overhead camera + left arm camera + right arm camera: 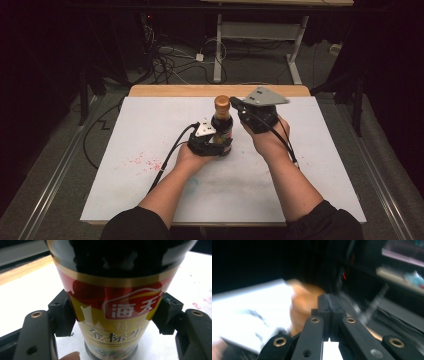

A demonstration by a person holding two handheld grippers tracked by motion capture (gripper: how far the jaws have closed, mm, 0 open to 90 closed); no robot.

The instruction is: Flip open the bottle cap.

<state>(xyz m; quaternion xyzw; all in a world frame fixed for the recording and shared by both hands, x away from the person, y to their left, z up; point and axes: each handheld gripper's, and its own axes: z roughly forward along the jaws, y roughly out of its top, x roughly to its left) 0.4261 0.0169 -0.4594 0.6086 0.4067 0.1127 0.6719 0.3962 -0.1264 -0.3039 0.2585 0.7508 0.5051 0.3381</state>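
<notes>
Standing upright on the white tabletop [150,125] is one dark sauce bottle [222,127] with one orange cap [222,102]. Two grippers are in play: the left gripper [210,142] has its jaws clamped around the bottle's label; the right gripper [236,103], jaws pressed together empty, sits beside the cap.

You're working at a white-topped table [310,165] with a bare wooden strip [200,90] along its far edge and faint red stains [142,161] at your left. Beyond it, tangled cables [172,62] sprawl over grey floor [65,150] beside a white desk frame [260,35]; dark curtains [50,45] close in around you.
</notes>
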